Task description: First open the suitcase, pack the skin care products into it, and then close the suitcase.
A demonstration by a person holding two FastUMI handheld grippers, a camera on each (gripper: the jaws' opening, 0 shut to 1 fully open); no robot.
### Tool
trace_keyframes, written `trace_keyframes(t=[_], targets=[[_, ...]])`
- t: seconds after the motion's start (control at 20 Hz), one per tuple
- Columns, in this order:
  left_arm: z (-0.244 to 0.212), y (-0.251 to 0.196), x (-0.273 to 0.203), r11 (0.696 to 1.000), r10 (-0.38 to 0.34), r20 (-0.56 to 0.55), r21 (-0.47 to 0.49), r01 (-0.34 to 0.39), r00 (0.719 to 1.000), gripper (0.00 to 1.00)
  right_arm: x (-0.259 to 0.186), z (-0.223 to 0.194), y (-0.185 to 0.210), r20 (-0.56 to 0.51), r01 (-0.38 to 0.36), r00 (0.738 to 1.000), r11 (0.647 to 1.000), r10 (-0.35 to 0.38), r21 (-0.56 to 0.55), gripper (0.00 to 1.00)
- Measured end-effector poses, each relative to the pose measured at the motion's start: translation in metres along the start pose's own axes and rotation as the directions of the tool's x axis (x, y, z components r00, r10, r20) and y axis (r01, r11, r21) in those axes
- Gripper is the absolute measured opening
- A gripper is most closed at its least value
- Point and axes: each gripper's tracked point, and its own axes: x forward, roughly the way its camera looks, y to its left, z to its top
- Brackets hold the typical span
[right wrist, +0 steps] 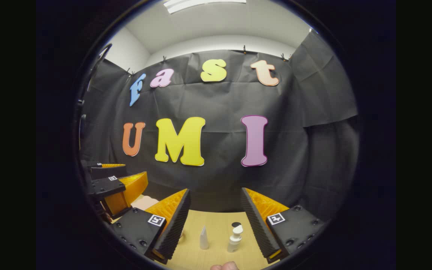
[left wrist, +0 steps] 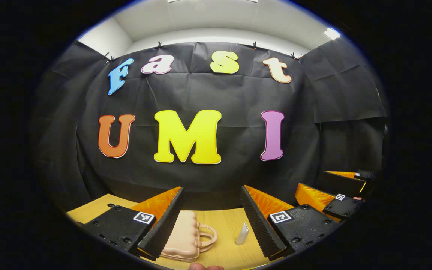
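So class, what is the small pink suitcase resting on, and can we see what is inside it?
The suitcase lies closed on a wooden table, beside a white tube. Its inside is hidden by the shut lid.

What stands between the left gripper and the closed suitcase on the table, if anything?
Nothing visible does. In the left gripper view the left gripper is open above the table, and the pink suitcase lies closed just beyond its fingers. The white tube stands apart, to the suitcase's right.
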Motion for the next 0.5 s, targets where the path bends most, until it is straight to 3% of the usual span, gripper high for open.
trace_keyframes(t=[0.5], targets=[[0.01,0.012,-0.01,0.999,0.053,0.016,-0.011,-0.053,0.998,0.95,-0.006,-0.002,0.003,0.005,0.008,1.0,1.0,-0.008,0.023,0.8]])
